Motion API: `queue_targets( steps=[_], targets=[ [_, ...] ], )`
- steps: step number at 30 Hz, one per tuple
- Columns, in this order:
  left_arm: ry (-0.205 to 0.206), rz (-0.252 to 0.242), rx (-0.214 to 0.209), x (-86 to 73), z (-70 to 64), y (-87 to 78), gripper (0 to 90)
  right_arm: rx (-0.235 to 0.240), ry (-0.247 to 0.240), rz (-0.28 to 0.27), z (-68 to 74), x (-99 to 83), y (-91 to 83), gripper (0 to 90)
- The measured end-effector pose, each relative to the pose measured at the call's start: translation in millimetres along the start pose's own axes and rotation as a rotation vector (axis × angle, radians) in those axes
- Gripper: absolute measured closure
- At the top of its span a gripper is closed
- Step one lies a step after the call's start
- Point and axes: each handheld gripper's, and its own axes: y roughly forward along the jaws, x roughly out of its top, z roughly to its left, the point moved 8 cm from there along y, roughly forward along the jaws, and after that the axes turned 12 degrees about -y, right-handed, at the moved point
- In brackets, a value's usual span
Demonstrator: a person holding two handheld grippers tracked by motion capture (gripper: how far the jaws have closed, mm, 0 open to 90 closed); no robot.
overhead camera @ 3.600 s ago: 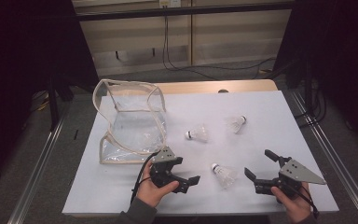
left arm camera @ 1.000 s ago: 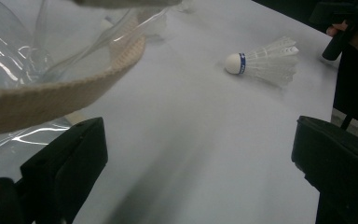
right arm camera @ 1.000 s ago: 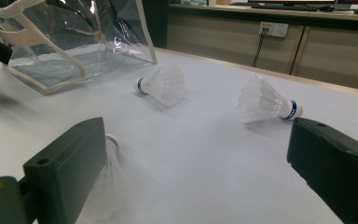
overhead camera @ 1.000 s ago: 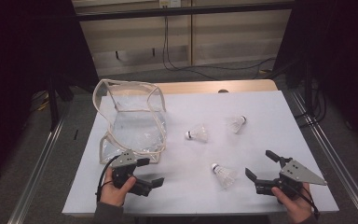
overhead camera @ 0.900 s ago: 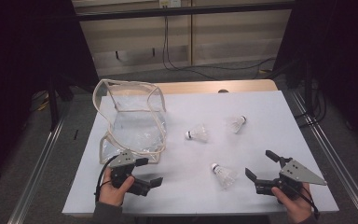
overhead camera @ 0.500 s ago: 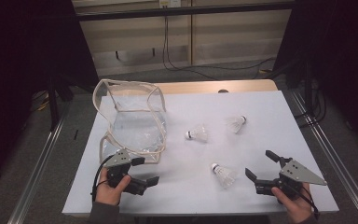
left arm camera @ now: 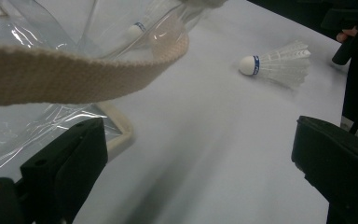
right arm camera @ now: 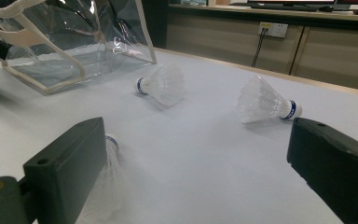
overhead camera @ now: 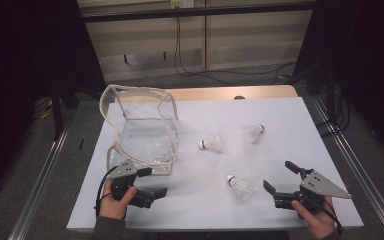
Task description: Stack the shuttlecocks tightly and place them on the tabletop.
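Right by the near corner of the clear plastic bag (overhead camera: 142, 132), the left gripper (overhead camera: 150, 184) hovers just above the white table (overhead camera: 280, 115), its jaws spread wide with nothing between them. Seen along those jaws in the left gripper view, the bag's cream webbing strap (left arm camera: 74, 70) arcs across just ahead of them, the bag's trimmed bottom edge lies close to one jaw, and neither jaw touches either. The bag itself stands open at the table's left side, slumped and crumpled. Three shuttlecocks lie on their sides to its right: the nearest shuttlecock (overhead camera: 239, 187) between the two grippers, the middle shuttlecock (overhead camera: 211, 143) beyond it, and the far shuttlecock (overhead camera: 254, 132) well apart from the bag. At the near right edge the right gripper (overhead camera: 284, 181) rests low, jaws likewise wide apart and empty, pointing toward the nearest shuttlecock.
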Motion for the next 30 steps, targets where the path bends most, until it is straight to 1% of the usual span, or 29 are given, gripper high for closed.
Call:
queue_targets(
  steps=[6,13,17,19,20,24,26,27,30],
  targets=[
    [-0.016,-0.018,0.003,0.1,3.3,-2.2,3.5,0.000,-0.001,0.000,0.0,0.1,0.0,4.1],
    [-0.011,-0.018,0.007,-0.4,6.7,-4.2,3.5,0.000,0.001,0.000,0.4,0.1,-0.2,4.2],
    [-0.010,-0.024,0.016,-0.2,10.3,-6.6,3.5,0.000,-0.002,-0.001,0.0,0.0,-0.6,4.2],
    [-0.009,-0.020,0.030,-0.9,13.3,-7.8,3.5,-0.001,-0.003,-0.002,-0.4,-0.1,-0.8,4.1],
    [-0.015,-0.024,0.029,-0.9,14.0,-7.9,3.5,-0.001,-0.002,-0.002,-0.4,-0.1,-0.9,4.2],
    [-0.016,-0.027,0.043,-1.0,17.7,-9.1,3.5,-0.002,-0.003,-0.001,-0.2,-0.1,-0.8,4.1],
    [-0.003,-0.019,0.048,-1.4,19.7,-10.1,3.5,-0.002,-0.003,-0.001,0.0,0.1,-0.9,4.1],
    [-0.010,-0.026,0.049,-1.4,20.3,-9.6,3.5,-0.002,-0.003,-0.001,0.0,0.1,-1.0,4.2],
    [-0.015,-0.021,0.061,-2.4,24.4,-10.5,3.5,-0.003,-0.003,0.002,-0.2,-0.3,-0.8,4.2]
  ],
)
